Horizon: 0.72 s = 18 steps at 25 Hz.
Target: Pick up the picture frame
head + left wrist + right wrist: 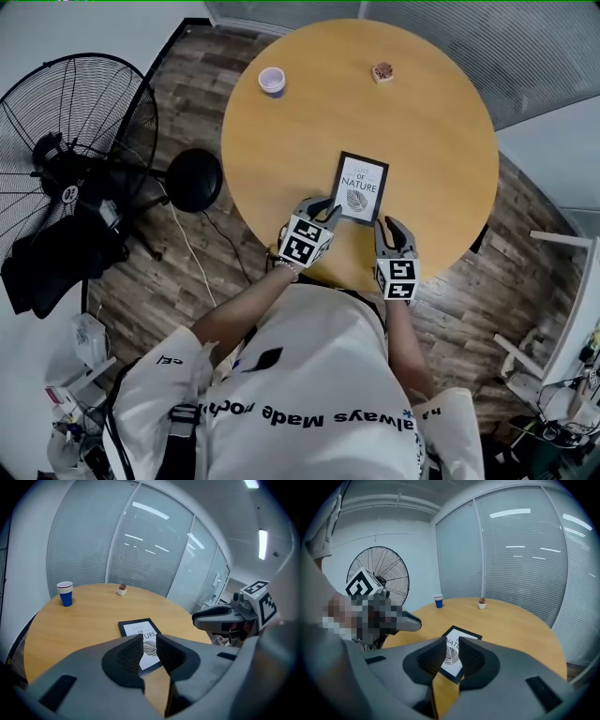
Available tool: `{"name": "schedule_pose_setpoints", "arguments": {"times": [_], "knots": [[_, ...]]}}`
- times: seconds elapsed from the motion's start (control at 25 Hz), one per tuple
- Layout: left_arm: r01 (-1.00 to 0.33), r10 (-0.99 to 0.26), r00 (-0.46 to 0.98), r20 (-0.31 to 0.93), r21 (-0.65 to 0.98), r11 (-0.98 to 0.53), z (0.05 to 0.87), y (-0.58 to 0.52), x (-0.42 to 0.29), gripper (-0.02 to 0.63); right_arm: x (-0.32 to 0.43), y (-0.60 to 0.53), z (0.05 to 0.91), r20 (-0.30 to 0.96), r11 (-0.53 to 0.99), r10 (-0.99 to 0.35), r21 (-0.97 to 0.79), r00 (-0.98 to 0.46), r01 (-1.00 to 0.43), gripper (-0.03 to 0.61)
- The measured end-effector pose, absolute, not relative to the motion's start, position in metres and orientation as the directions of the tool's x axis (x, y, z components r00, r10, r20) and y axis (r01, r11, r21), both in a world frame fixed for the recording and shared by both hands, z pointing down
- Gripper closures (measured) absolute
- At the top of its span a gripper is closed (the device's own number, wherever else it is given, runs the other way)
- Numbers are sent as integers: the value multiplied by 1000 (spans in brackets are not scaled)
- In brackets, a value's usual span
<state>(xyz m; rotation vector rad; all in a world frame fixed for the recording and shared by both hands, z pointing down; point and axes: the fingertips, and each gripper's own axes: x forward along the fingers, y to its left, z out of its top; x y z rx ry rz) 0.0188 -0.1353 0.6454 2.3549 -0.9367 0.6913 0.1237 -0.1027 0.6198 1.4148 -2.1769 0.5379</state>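
The frame (360, 187) is lying flat on the table (422, 122), print side up, close to the edge where the person is standing. The left gripper (322, 212) is being held at its near left corner and the right gripper (393, 228) just beside its near right corner. In both gripper views the jaws are standing a little apart, with nothing between them; the frame is only being seen through the gap.

The main risk is being judged as follows: because the frame is lying flat, a jaw may not be getting under its rim, and the frame may be pushed away over the smooth wood instead of being lifted. If only one corner is being clamped, the frame may be tilting and slipping out. If it is being dragged towards the person, it may be pulled over the table edge
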Motion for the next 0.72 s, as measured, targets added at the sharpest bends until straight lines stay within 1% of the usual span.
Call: {"name": "schedule_pose_setpoints", "arguments": {"times": [0.56, 0.72], "knots": [[-737, -414, 600, 685, 272, -618, 705, -150, 19, 517, 131, -120, 687, 673, 359, -671, -73, -312, -931, 489], [-743, -383, 594, 708, 299, -599, 720, -149, 15, 517, 134, -121, 704, 704, 346, -643, -86, -303, -934, 485]]}}
